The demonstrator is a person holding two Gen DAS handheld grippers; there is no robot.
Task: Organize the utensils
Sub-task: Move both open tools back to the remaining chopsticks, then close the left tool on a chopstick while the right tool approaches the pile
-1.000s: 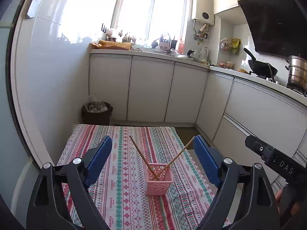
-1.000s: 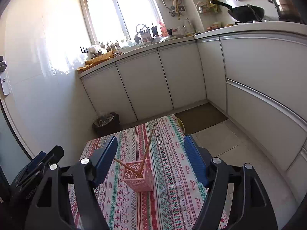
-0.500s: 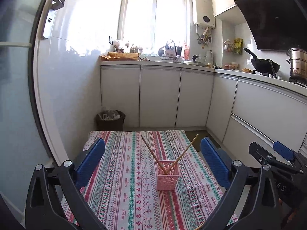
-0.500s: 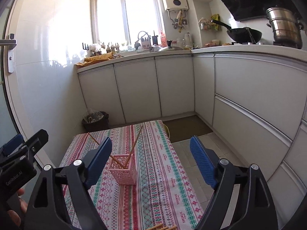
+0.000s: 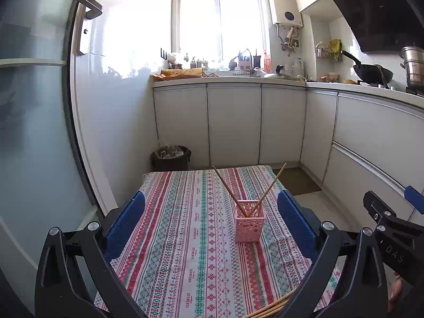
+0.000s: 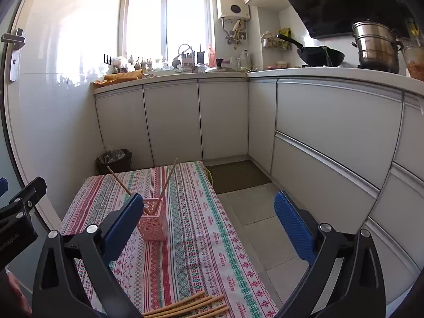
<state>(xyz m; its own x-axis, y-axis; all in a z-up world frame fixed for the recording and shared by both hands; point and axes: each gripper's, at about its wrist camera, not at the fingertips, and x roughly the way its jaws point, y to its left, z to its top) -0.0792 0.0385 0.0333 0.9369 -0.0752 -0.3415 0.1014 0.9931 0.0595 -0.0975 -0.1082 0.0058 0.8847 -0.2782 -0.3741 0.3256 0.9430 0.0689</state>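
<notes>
Chopsticks lie below the right hand-held gripper, whose empty jaws have just been spreading apart.

A woven, patterned tablecloth is seen under a perforated plastic holder. The chopsticks appear wooden, matt.

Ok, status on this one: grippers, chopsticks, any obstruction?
Left gripper and right gripper open, empty. Two chopsticks in pink holder; loose chopsticks on near tablecloth. Nothing blocking.

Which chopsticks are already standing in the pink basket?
The two crossed chopsticks leaning apart in the pink basket. The other chopsticks lie flat at the cloth's near edge.
</notes>
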